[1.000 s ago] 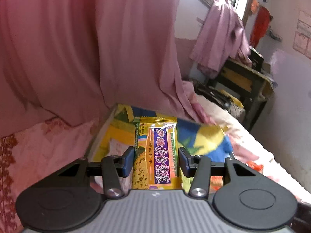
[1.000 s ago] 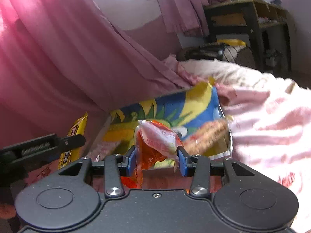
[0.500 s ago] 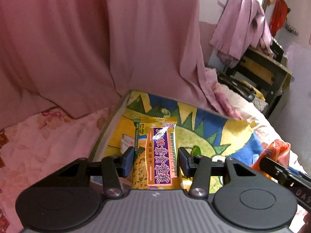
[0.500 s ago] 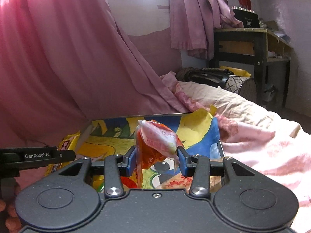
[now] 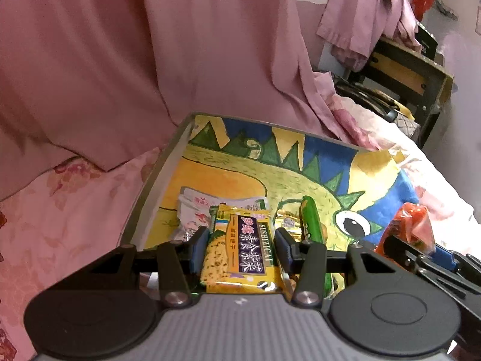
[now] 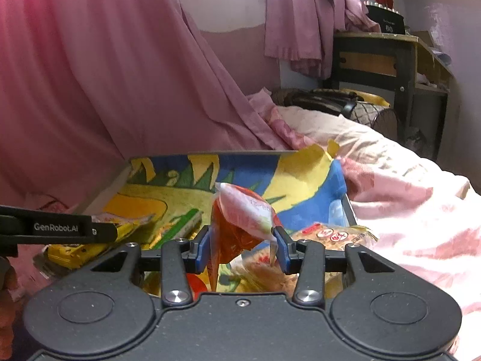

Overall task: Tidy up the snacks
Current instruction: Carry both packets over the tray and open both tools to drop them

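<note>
My left gripper (image 5: 241, 248) is shut on a yellow snack packet with a purple label (image 5: 240, 249), held low over a tray (image 5: 150, 186) lined with a dinosaur picture. A white packet (image 5: 195, 210) and a green stick packet (image 5: 311, 219) lie in the tray just beyond it. My right gripper (image 6: 241, 248) is shut on a crumpled orange-red packet (image 6: 240, 219), over the tray's (image 6: 105, 188) near right part, above a clear pack of crackers (image 6: 330, 236). In the left wrist view, the orange packet (image 5: 405, 228) shows at the right edge.
The tray sits on a pink floral bedspread (image 5: 75, 210) with a pink curtain (image 5: 150, 45) hanging right behind it. A dark wooden desk (image 6: 390, 57) and a black bag (image 6: 330, 99) stand beyond the bed at the right. The left gripper's finger (image 6: 60, 228) crosses the right wrist view.
Both grippers have come down toward the tray with their packets. More of the tray's inside and the packets lying in it now show. The grips look unchanged.
</note>
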The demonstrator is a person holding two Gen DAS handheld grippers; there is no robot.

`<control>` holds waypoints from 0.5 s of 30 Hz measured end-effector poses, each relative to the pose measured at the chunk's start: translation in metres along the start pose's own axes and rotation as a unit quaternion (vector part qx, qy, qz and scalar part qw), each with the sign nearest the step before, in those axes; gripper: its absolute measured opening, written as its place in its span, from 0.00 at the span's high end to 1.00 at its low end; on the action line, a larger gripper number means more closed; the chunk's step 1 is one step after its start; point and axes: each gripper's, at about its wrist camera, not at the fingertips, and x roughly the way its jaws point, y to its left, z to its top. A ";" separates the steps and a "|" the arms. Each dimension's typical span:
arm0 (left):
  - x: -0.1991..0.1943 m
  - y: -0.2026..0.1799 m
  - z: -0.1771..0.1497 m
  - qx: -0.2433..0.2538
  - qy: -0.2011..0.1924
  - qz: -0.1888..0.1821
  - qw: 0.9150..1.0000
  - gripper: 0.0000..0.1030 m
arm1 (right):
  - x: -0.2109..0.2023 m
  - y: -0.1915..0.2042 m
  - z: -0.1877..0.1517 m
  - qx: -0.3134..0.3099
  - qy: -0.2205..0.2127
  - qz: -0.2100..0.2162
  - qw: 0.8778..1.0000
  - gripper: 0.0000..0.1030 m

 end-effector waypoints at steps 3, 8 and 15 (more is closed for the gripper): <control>0.000 -0.001 -0.001 0.005 0.000 0.001 1.000 0.49 | 0.001 0.001 -0.001 -0.001 0.001 -0.002 1.000 0.56; 0.000 -0.002 -0.001 0.005 0.002 0.001 1.000 0.47 | 0.001 0.002 -0.003 -0.009 -0.001 -0.008 1.000 0.51; -0.004 -0.007 -0.002 0.011 0.006 -0.003 1.000 0.35 | -0.007 0.003 -0.003 -0.010 -0.009 -0.007 1.000 0.44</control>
